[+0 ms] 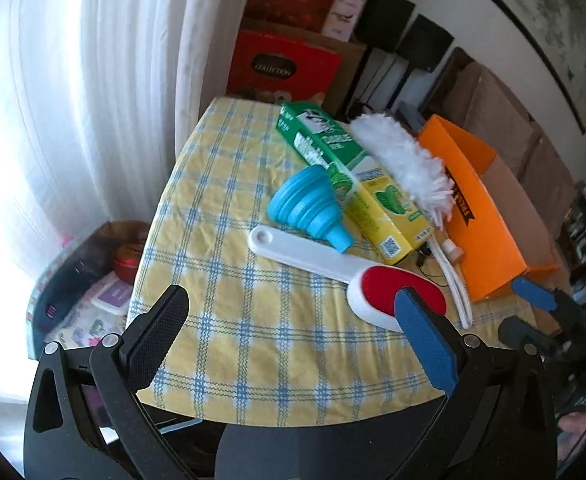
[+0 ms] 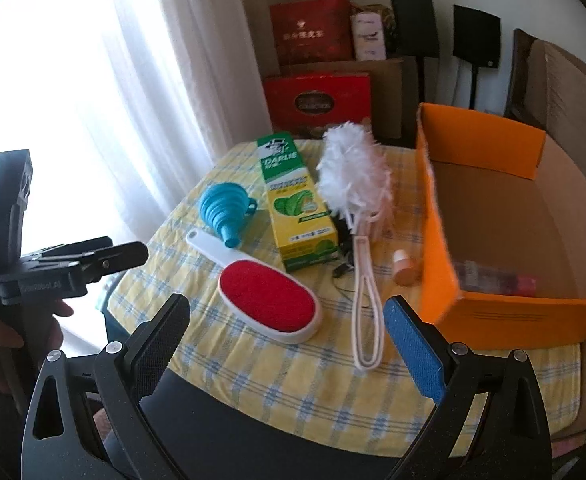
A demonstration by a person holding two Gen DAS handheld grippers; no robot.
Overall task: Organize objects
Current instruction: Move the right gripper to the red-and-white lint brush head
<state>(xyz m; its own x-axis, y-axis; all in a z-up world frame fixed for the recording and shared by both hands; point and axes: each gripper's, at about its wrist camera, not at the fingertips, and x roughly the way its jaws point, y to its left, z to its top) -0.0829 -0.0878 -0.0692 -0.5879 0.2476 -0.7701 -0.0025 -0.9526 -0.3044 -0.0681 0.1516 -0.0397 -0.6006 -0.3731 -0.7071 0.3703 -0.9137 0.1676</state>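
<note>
1. Hovering over the near edge of the checked tablecloth; right gripper spread wide with nothing between the pads; left gripper likewise wide and empty.
2. Lying nearest, just ahead of the right gripper: lint brush, red pad up, white handle angled away toward the blue funnel; probably light and stiff; best taken across the narrow handle or across the oval head, since the fuzzy pad may give little.
3. Resting beside it: white duster, fluffy head soft and compressible, thin looped handle stiff but slim, likely to slip unless pinched squarely.
4. Sitting between funnel and duster: toothpaste box, rigid card, light, easy across its short sides.
5. Standing close by the orange box: small bottle, likely to roll or topple.
6. Waiting open at the right: orange box, apparently the destination, something already inside; near wall to be cleared on entry.
7. Crowding the route: duster handle and a thin dark cord next to the brush.
</note>
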